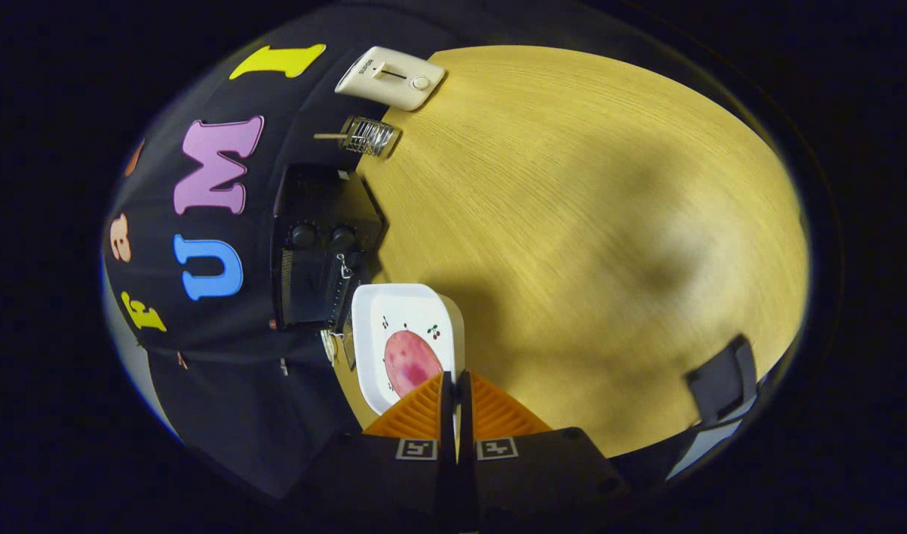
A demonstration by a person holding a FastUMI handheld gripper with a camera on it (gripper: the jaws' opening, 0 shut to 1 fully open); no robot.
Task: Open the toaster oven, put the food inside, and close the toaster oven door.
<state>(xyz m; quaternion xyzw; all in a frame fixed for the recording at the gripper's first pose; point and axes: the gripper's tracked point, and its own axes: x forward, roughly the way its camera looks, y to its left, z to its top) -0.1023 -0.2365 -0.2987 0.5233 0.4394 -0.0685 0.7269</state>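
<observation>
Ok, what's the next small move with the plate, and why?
Probably ease the plate toward the toaster oven: the jaws look shut on its rim, the food lies on it, and the oven stands just beyond. Door state unclear.

Warm light, broad soft shadows on the table (572, 185), strong fisheye warping.

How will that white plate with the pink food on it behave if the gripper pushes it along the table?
The white plate looks rigid and flat-bottomed, so it would probably slide on the smooth wooden table rather than tip. The pink food lies loose and may shift. The gripper is nearly shut at the plate's near rim.
</observation>
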